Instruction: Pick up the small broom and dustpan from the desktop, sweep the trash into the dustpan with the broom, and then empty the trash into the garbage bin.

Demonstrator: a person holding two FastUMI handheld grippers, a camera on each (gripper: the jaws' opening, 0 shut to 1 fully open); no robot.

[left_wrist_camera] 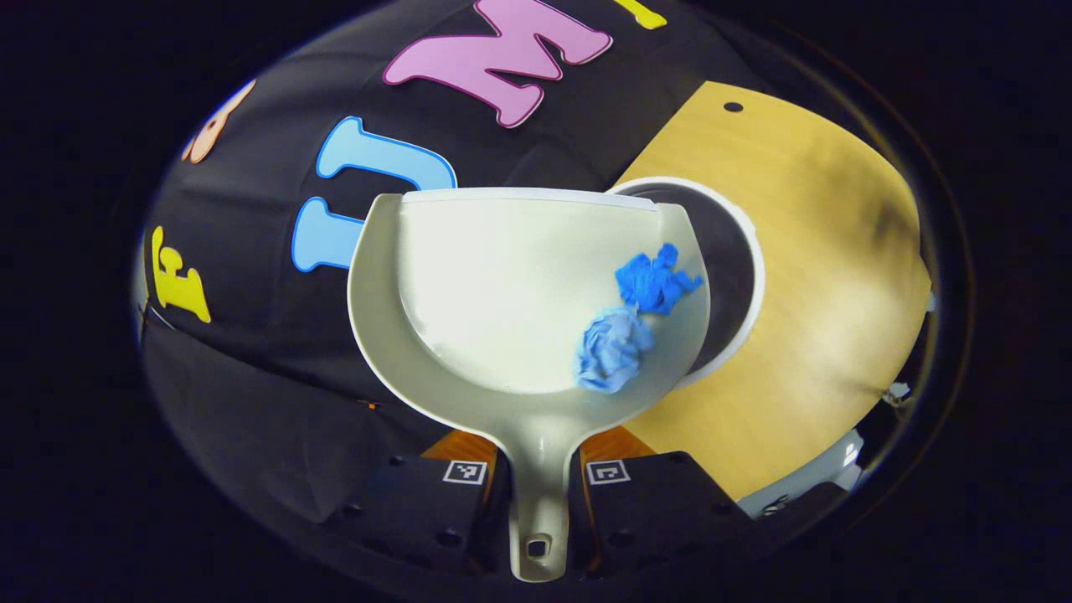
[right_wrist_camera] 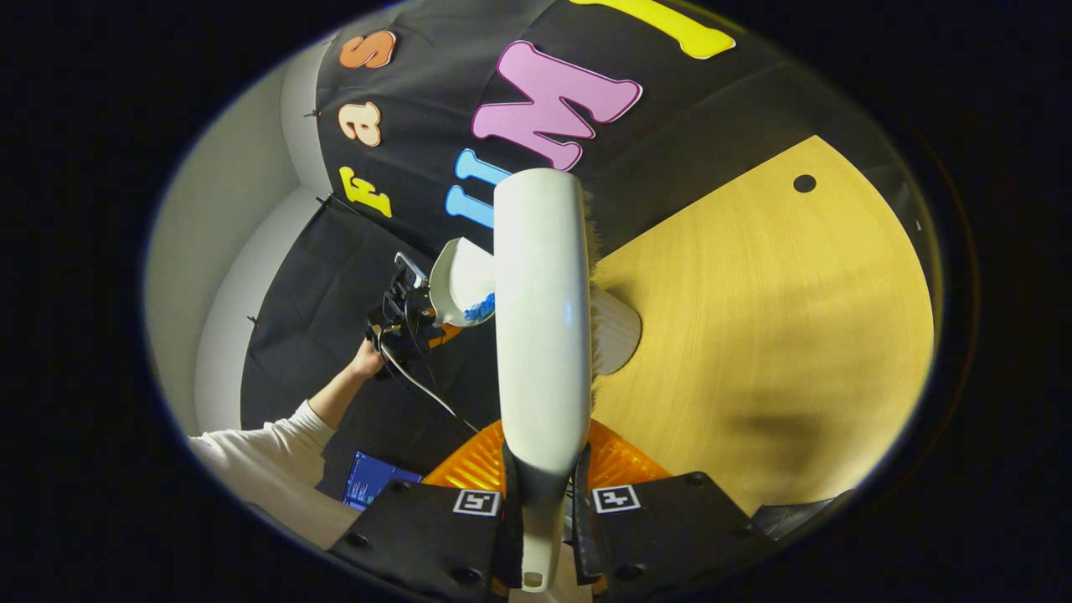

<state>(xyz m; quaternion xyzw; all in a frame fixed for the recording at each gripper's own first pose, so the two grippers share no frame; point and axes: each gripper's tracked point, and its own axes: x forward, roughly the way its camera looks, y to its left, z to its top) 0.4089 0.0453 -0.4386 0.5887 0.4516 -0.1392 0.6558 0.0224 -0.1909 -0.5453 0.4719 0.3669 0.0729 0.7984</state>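
My left gripper (left_wrist_camera: 537, 490) is shut on the handle of the cream dustpan (left_wrist_camera: 494, 293), which is lifted and tilted. Two crumpled blue paper wads (left_wrist_camera: 636, 322) lie against its right side, over the round white-rimmed garbage bin (left_wrist_camera: 737, 276) that stands beside the wooden desktop (left_wrist_camera: 804, 251). My right gripper (right_wrist_camera: 540, 507) is shut on the handle of the small cream broom (right_wrist_camera: 540, 318), held upright above the desktop (right_wrist_camera: 754, 318). In the right gripper view the left gripper (right_wrist_camera: 402, 322) holds the dustpan (right_wrist_camera: 461, 280) farther off, next to the bin (right_wrist_camera: 615, 331).
A person's hand and white sleeve (right_wrist_camera: 276, 444) hold the left gripper at the lower left. A lit screen (right_wrist_camera: 373, 479) sits below it. The desktop has a small dark hole (right_wrist_camera: 804, 182) near its far edge. Black cloth wall stands behind.
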